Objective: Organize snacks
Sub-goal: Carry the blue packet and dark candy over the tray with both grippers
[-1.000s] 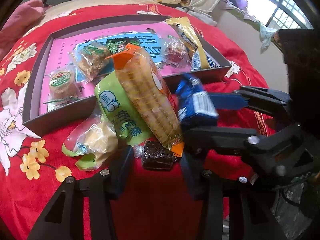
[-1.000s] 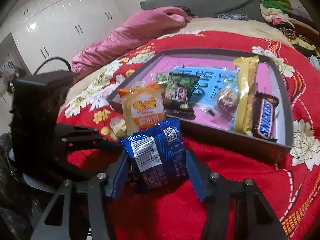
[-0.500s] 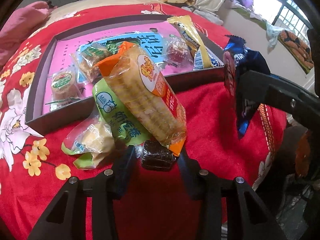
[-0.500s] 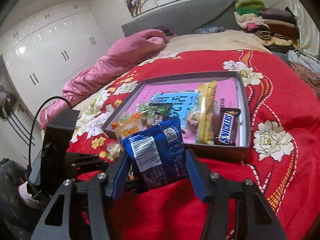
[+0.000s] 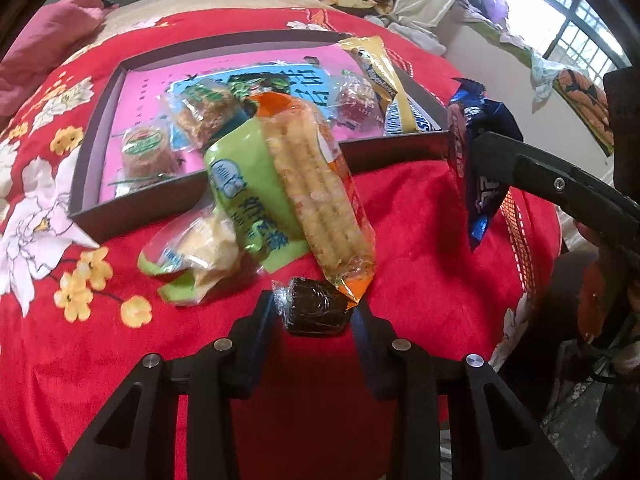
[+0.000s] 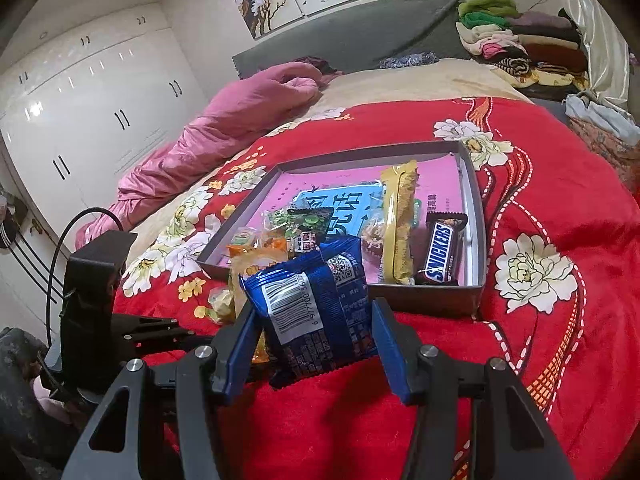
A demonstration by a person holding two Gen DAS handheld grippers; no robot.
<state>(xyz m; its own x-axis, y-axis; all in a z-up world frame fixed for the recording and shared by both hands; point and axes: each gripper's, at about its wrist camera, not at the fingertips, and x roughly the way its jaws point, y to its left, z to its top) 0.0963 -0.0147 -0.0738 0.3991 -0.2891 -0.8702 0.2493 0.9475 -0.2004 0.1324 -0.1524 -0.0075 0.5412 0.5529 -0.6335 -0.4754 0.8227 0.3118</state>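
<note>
My right gripper point(image 6: 316, 344) is shut on a blue snack packet point(image 6: 316, 304) and holds it in the air before the grey tray's point(image 6: 478, 216) near wall; the packet also shows in the left wrist view point(image 5: 478, 160). My left gripper point(image 5: 314, 312) is low over the red bedspread, its jaws on either side of a small dark wrapped cake point(image 5: 314, 306). Beyond it lie an orange cracker pack point(image 5: 320, 196), a green milk-candy bag point(image 5: 244, 196) and a clear-wrapped pastry point(image 5: 200, 252). The tray holds several snacks, among them a Snickers bar point(image 6: 440, 254) and a yellow bar point(image 6: 398, 220).
A pink quilt point(image 6: 224, 132) lies at the far left of the bed. Folded clothes point(image 6: 520, 48) are stacked at the head. White wardrobes point(image 6: 80, 120) stand to the left. The bed's edge drops off at the right in the left wrist view.
My right gripper has lifted the blue packet up off the bedspread and away to the right. My left gripper has closed in around the dark cake.
</note>
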